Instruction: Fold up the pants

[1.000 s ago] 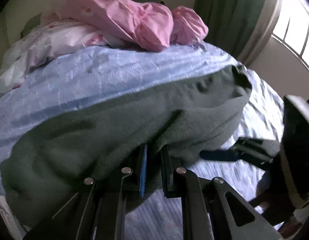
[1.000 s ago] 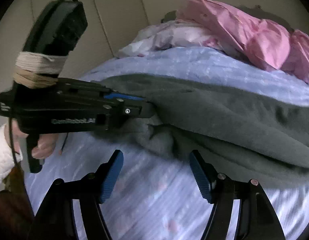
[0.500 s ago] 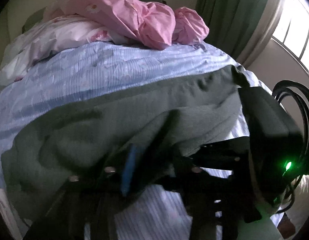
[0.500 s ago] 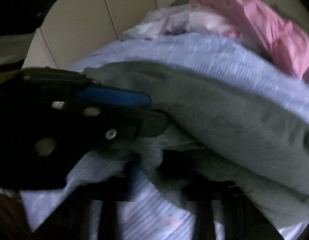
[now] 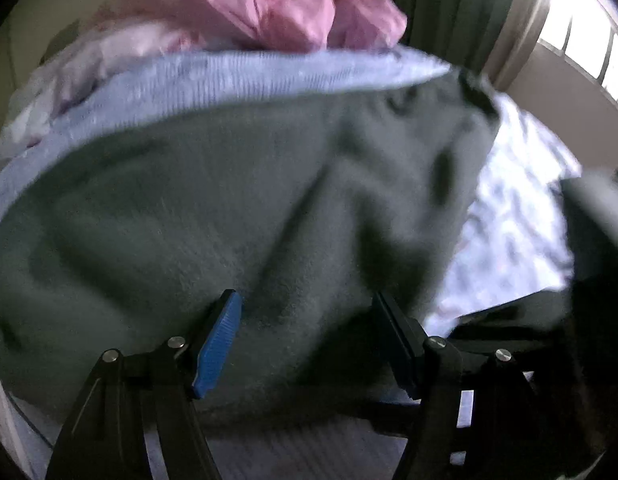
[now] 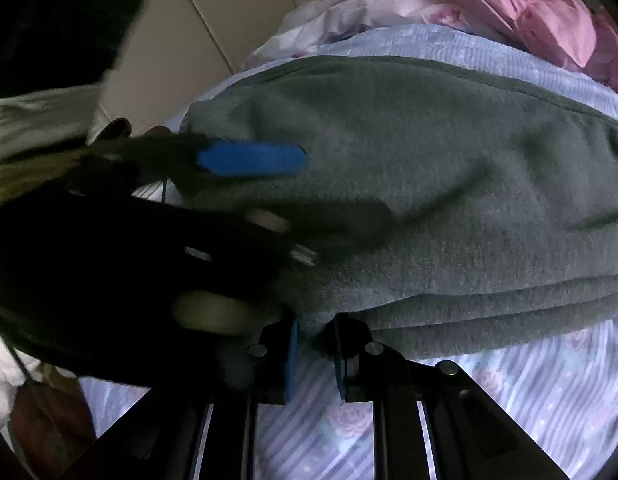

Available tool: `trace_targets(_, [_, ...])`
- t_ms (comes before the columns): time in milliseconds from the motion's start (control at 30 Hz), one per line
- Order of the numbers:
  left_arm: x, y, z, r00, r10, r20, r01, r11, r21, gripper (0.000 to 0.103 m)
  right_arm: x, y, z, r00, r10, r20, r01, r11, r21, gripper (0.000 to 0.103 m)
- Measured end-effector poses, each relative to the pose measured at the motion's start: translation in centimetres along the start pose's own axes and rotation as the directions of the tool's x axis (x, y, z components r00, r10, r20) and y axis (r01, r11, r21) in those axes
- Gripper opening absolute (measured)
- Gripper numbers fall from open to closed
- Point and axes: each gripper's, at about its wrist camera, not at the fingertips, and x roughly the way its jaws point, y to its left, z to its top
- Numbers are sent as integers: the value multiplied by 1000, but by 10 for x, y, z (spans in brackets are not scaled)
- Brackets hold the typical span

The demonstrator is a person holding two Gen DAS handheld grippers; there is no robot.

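A: The pants [image 5: 213, 208], grey-green and fleecy, lie on the bed [image 6: 549, 392], on a light blue sheet with flowers. In the left wrist view they fill the middle, from 9 o'clock across to 2 o'clock. In the right wrist view they are folded in layers, with stacked edges visible toward 3 o'clock.

B: And the left gripper [image 5: 309, 340]?

A: Its jaws are spread wide, released. The blue pad is at 7 o'clock, the dark one at 5 o'clock, and the fabric lies between them. I cannot tell if the pads touch the cloth. In the right wrist view the same tool comes in from 9 o'clock, and one blue pad lies over the pants.

B: The right gripper [image 6: 313, 354]?

A: Its jaws are clenched on the near edge of the pants, at 6 o'clock in its own view. A small piece of fleece is pinched between the two pads.

B: What is behind?

A: A pink blanket [image 5: 269, 8], crumpled, at 12 o'clock, at the far side of the bed. A green curtain [image 5: 461, 12] and a bright window [image 5: 585, 40] are at 1 to 2 o'clock in the left wrist view.
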Motion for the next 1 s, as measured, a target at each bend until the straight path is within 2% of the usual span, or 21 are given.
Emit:
trace_targets(167, [-3,0,-8,1000,10,23,-10,1000,10,67,0,-3,-1,999,-20,-25,20,1000,15,22])
trace_targets(233, [-20,6,-10,998,-9,63,11,1000,-28,67,-4,5,-3,998,-26,-57,26,1000,4,45])
trace_targets(300, [-49,17,-15,991,-6,134,16,997,-74,67,-13,15,-4,996,-59,-65,58,998,-21,52])
trace_targets(367, [-82,33,-27,975,59,216,-28,990,-141,73,-28,24,-7,993,-108,-53,106,994,-39,52])
trace_targets(400, [-98,44,-35,962,105,252,-58,981,-187,78,-40,28,-6,983,-179,-36,178,983,-41,52])
trace_targets(467, [-120,68,-49,940,180,291,-103,960,-259,80,-60,30,1,960,-280,21,280,960,-4,52])
trace_targets(533, [-135,95,-64,922,247,299,-141,932,-335,81,-74,31,15,948,-310,75,307,951,46,52])
trace_targets(600, [-141,126,-79,919,284,275,-146,891,-430,82,-80,35,35,936,-331,118,322,943,85,52])
trace_targets(700, [-135,169,-101,940,233,248,-56,825,-563,82,-63,43,67,928,-343,146,325,937,130,52])
trace_targets(767, [-125,183,-107,954,189,233,-11,797,-604,81,-52,49,67,925,-348,151,329,935,135,52])
trace_targets(833, [-116,195,-110,961,147,236,38,772,-634,80,-23,55,74,913,-385,136,368,921,130,52])
trace_targets(900, [-115,200,-113,953,131,272,81,757,-648,80,-5,58,71,911,-398,104,385,914,126,52])
trace_targets(1000, [-121,207,-98,934,183,308,62,764,-642,80,15,59,67,917,-394,64,384,914,131,52])
